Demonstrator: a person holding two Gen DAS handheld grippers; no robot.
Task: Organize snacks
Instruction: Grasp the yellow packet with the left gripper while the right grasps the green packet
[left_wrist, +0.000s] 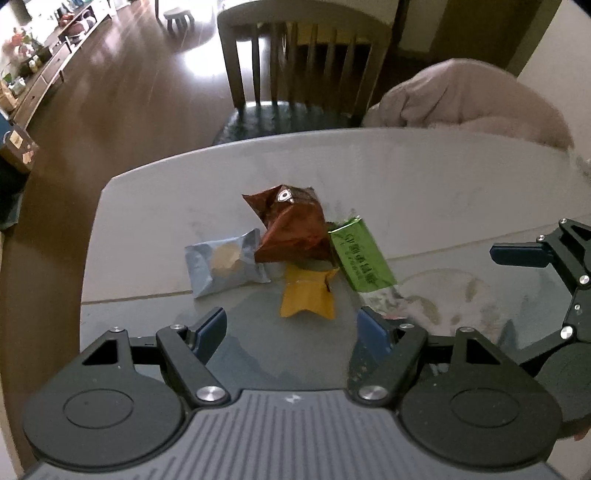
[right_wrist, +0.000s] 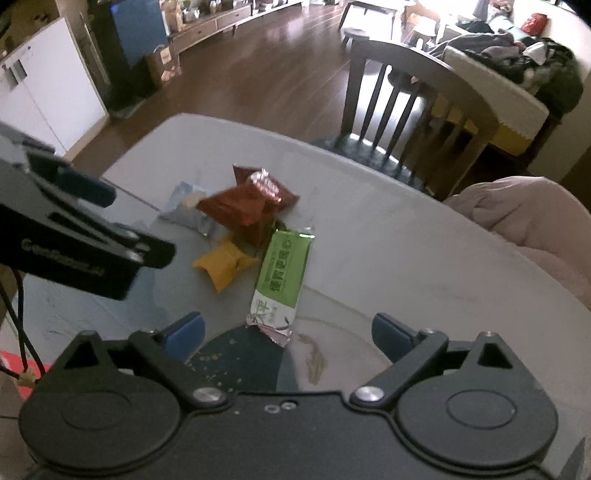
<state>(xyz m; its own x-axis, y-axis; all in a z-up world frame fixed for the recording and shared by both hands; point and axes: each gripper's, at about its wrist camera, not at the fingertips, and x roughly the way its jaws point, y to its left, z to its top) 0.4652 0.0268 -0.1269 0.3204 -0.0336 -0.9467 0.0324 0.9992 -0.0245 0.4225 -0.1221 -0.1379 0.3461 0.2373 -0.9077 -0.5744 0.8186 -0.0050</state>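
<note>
Several snacks lie in a small pile on the grey table (left_wrist: 424, 177): a crumpled red-brown bag (left_wrist: 291, 225) (right_wrist: 247, 206), a green bar wrapper (left_wrist: 360, 258) (right_wrist: 282, 273), a yellow packet (left_wrist: 308, 293) (right_wrist: 223, 266) and a silver-blue pouch (left_wrist: 225, 260) (right_wrist: 184, 210). My left gripper (left_wrist: 291, 328) is open and empty just short of the yellow packet. My right gripper (right_wrist: 288, 330) is open and empty, with the near end of the green bar between its fingers. The right gripper's finger (left_wrist: 521, 254) shows at the right of the left wrist view.
A dark wooden chair (left_wrist: 295, 66) (right_wrist: 413, 110) stands behind the table. A pinkish cloth (left_wrist: 469, 96) (right_wrist: 535, 221) lies at the table's right edge. A round plate with a printed pattern (right_wrist: 332, 354) sits under the right gripper. Wooden floor lies beyond the left edge.
</note>
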